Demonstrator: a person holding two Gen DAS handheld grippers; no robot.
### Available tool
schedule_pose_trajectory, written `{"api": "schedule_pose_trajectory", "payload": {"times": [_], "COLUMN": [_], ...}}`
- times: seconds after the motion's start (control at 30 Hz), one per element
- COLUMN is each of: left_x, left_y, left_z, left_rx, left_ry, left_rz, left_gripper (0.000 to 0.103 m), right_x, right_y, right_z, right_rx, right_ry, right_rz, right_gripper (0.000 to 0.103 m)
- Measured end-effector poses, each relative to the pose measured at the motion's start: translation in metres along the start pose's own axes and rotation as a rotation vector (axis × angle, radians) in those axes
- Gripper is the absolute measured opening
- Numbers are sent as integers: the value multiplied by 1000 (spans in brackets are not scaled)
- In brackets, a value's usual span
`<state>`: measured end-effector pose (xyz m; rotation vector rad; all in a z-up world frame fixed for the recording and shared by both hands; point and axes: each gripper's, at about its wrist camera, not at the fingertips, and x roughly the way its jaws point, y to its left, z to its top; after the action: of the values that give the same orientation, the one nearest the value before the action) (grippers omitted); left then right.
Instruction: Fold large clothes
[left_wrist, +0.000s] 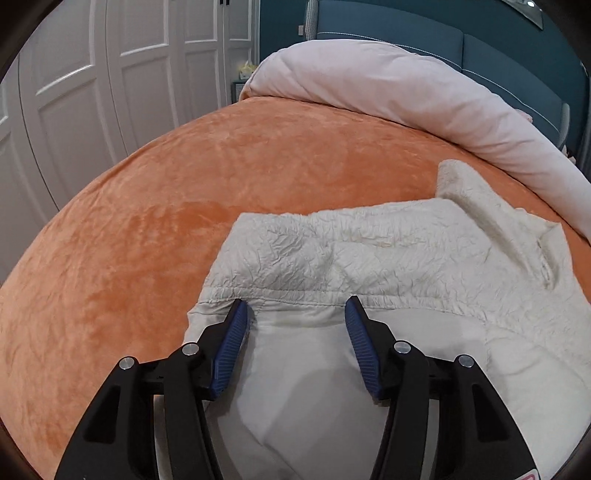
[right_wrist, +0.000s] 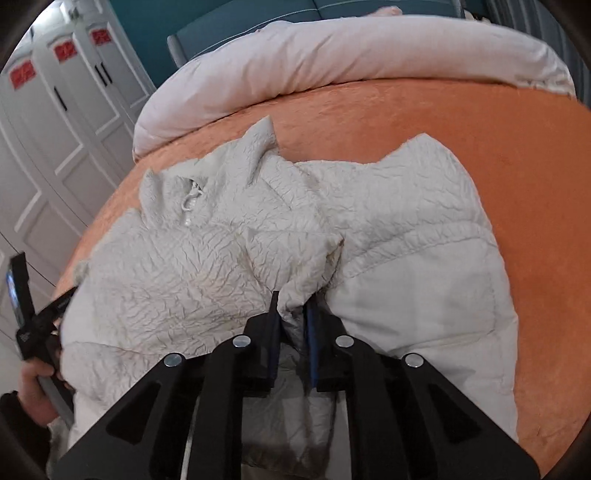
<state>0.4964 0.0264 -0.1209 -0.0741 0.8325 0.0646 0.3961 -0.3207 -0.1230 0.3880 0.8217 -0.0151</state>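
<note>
Half-folded on the orange bed (left_wrist: 155, 206): cream quilted jacket (right_wrist: 207, 266), one side turned over, collar and far sleeve loose near the rolled pink duvet (right_wrist: 332, 55). Right claw (right_wrist: 291, 306) pinching a bunched fold; left claw (left_wrist: 295, 306) spread over the hem, gripping nothing.

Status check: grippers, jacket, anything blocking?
Left hand-held gripper open over jacket hem. Right hand-held gripper pinching a jacket fold. Rolled duvet beyond, clear of jacket.

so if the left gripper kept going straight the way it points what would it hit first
Most likely the cream jacket: the left gripper stands open over its stitched seam, with crinkled fabric directly ahead. Depth is hard to judge.
</note>
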Motion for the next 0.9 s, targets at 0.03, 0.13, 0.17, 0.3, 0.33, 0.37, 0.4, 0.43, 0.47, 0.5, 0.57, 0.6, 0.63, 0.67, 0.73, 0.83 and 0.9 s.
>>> {"api": "schedule_pose_trajectory", "payload": {"times": [0.03,0.13,0.17,0.3,0.33,0.37,0.4,0.43,0.47,0.5,0.57,0.6,0.63,0.67,0.73,0.83,0.9], "left_x": [2,3,2,-30,-47,-61,-75,-84,-89,-90,-85,-81,-76,-73,-70,-64,-60], "left_y": [1,2,1,6,14,21,27,32,36,38,39,40,40,41,41,45,47], "left_z": [-1,-2,-1,2,-1,-5,-11,-17,-24,-28,-41,-47,-53,-57,-64,-71,-73], "left_rx": [-6,-6,-4,14,15,21,34,47,57,58,54,51,45,43,50,27,16], "left_ry": [1,3,5,12,9,10,9,8,17,30,75,91,103,107,108,110,109], "left_rz": [-3,1,6,-7,-49,-82,-91,-84,-81,-77,-61,-46,-36,-29,-23,-23,-17], "left_gripper": [55,56,56,56,57,60,61,61,61,61,61,61,61,63,64,72,77], "right_x": [2,4,4,-30,-47,-60,-72,-81,-83,-82,-73,-66,-56,-50,-41,-39,-36], "right_y": [1,-7,-8,-2,0,2,3,4,6,9,16,19,20,21,19,15,14], "right_z": [-1,-3,-3,-1,-4,-9,-14,-21,-24,-29,-33,-36,-40,-43,-50,-55,-55], "right_rx": [-6,24,32,22,9,-2,-13,-26,-32,-41,-79,-101,-112,-115,-124,-110,-108], "right_ry": [1,5,8,8,-10,-24,-34,-33,-22,-3,24,42,67,80,90,76,77], "right_rz": [-5,27,34,-17,-12,2,17,21,19,21,-19,-49,-72,-82,-91,-79,-73], "right_gripper": [10,11,11,18,18,18,18,18,16,15,15,15,15,15,14,13,13]}}
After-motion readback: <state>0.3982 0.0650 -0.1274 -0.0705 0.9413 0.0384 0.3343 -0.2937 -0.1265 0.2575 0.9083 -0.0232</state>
